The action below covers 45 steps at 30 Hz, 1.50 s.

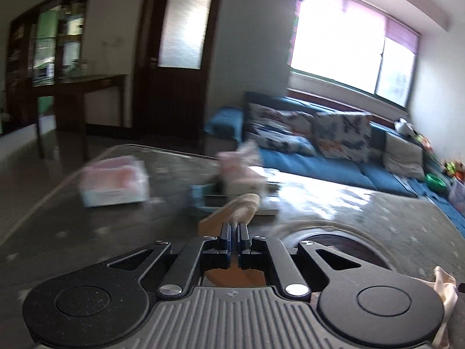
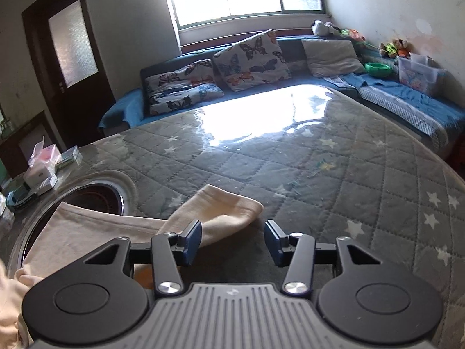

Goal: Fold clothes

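A beige garment (image 2: 96,232) lies on the grey quilted table cover (image 2: 290,174), with one folded end (image 2: 229,208) just ahead of my right gripper (image 2: 234,242). The right gripper is open and empty, its left finger over the cloth's edge. My left gripper (image 1: 234,229) is shut on a bunched part of the beige garment (image 1: 242,208) and holds it above the table. More of the cloth (image 1: 446,293) hangs at the lower right of the left wrist view. That view is motion-blurred.
A round metal-rimmed recess (image 2: 98,195) sits in the table under the garment. Boxes and a tissue pack (image 2: 43,165) stand at the table's left end. A blue sofa (image 2: 407,99) with cushions runs behind the table below the window.
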Motion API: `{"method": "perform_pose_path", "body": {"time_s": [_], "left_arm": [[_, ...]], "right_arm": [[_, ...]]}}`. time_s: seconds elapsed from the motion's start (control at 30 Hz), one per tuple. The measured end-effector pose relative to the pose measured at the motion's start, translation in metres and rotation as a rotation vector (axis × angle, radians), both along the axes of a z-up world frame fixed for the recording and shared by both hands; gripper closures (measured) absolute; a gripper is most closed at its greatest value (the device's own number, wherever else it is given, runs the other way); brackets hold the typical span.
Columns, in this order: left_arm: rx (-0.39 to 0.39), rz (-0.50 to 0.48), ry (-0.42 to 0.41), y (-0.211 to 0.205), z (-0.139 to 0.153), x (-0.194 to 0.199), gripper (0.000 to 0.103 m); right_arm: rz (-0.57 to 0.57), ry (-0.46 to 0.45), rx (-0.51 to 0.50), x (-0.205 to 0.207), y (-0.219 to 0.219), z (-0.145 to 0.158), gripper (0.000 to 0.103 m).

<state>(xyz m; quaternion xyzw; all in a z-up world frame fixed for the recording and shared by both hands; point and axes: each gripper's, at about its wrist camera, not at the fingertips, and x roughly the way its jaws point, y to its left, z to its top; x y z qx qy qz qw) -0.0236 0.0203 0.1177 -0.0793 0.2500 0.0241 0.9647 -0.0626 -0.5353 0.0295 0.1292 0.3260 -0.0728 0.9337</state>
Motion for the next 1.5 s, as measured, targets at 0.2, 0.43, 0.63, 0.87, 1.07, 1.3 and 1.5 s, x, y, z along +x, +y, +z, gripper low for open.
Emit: {"method": "perform_pose_path", "body": {"time_s": [0.2, 0.43, 0.63, 0.87, 1.07, 1.3, 1.5], "left_arm": [[0.02, 0.092, 0.095, 0.044, -0.025, -0.041, 0.099], [-0.027, 0.149, 0.184, 0.052, -0.061, -0.057, 0.099], [-0.043, 0.174, 0.185, 0.058, -0.065, -0.061, 0.099], [-0.052, 0.193, 0.166, 0.067, -0.063, -0.072, 0.099], [-0.067, 0.201, 0.146, 0.072, -0.061, -0.09, 0.099], [-0.084, 0.197, 0.13, 0.084, -0.055, -0.115, 0.099], [-0.086, 0.142, 0.185, 0.086, -0.062, -0.121, 0.096]], "right_arm": [[-0.055, 0.011, 0.061, 0.003, -0.018, -0.006, 0.056], [-0.071, 0.042, 0.198, 0.03, -0.029, -0.023, 0.062], [-0.037, 0.04, 0.241, 0.042, -0.022, -0.026, 0.09], [-0.064, -0.049, 0.159, 0.018, -0.021, 0.0, 0.101], [-0.089, -0.134, -0.015, -0.03, -0.026, 0.04, 0.101], [-0.18, -0.185, -0.159, -0.084, -0.037, 0.068, 0.101], [-0.193, -0.071, -0.181, -0.086, -0.04, 0.05, 0.099]]}}
